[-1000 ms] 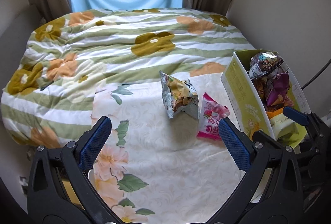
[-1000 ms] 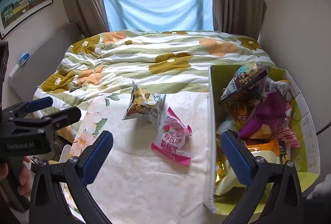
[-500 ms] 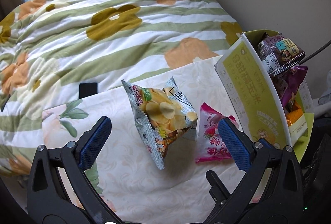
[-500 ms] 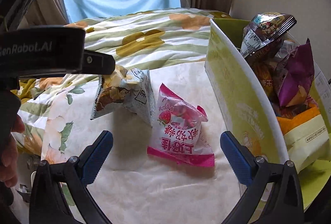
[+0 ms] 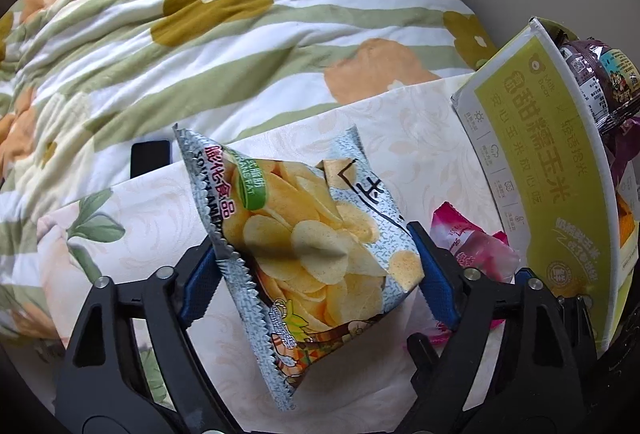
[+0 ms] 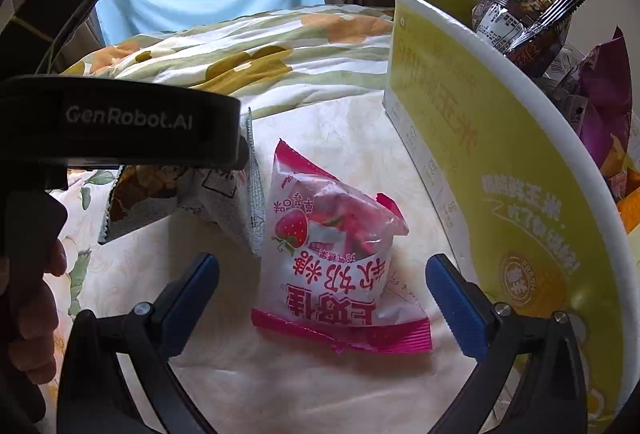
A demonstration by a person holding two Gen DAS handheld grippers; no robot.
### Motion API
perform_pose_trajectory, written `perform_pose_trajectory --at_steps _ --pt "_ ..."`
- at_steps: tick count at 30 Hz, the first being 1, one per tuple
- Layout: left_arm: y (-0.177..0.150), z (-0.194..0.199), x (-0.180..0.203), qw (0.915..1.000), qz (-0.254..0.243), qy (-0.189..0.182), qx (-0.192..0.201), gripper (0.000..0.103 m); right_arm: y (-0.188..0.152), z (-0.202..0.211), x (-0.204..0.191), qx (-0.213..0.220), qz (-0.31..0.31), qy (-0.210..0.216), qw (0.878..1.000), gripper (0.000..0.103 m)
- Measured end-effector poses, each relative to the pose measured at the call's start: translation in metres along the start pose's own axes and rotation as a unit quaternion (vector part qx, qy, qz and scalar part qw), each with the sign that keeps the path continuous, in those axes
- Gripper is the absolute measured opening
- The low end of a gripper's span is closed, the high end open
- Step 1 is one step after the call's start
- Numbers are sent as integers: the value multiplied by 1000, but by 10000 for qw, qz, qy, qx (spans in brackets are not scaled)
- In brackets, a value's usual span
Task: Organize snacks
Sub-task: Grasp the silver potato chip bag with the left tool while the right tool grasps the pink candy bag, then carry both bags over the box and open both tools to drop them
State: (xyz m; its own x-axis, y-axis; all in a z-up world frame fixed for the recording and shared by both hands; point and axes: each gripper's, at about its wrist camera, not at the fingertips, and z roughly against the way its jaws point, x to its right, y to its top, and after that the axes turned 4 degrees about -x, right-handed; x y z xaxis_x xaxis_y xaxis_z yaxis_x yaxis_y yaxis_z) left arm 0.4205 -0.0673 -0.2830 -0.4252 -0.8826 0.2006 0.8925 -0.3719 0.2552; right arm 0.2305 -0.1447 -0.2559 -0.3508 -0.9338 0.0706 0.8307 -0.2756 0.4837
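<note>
A silver chip bag with yellow crisps printed on it lies on the cream floral cloth. My left gripper stands around it, blue pads touching both sides of the bag. The bag's edge also shows in the right wrist view, partly behind the left gripper's body. A pink strawberry candy bag lies between the wide-open jaws of my right gripper, pads apart from it. It also shows in the left wrist view. A yellow-green box full of snacks stands at the right.
The box wall is close to the right of both bags. A dark snack pack and purple bags stick out of the box. A flowered quilt covers the bed behind. A black phone lies at the cloth's far edge.
Both grippers moved forward and down. The left jaws narrowed from wide open onto the chip bag. The right gripper came closer to the pink candy bag, jaws still wide.
</note>
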Motion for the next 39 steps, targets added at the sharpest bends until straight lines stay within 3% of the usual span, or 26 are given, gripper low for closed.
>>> perform_pose_trajectory --at_steps 11,15,23,26,31,39 --pt "-15 12 -23 9998 190 98 30 73 6 -8 9 -79 -92 266 9996 93" --pt "-29 18 -35 9994 316 155 -18 73 7 -11 9 -101 -120 326 9993 93" --pt "-69 30 -44 9987 488 162 -33 73 4 -23 8 -265 -46 305 9992 83" --pt "-80 33 -43 9985 528 144 3 73 6 -24 7 -305 6 306 9991 71" --pt "-86 42 -41 9979 632 102 108 73 8 -17 -1 -213 356 381 9984 42" --pt "-85 95 -32 9962 685 79 539 73 21 39 -2 201 528 767 9955 38"
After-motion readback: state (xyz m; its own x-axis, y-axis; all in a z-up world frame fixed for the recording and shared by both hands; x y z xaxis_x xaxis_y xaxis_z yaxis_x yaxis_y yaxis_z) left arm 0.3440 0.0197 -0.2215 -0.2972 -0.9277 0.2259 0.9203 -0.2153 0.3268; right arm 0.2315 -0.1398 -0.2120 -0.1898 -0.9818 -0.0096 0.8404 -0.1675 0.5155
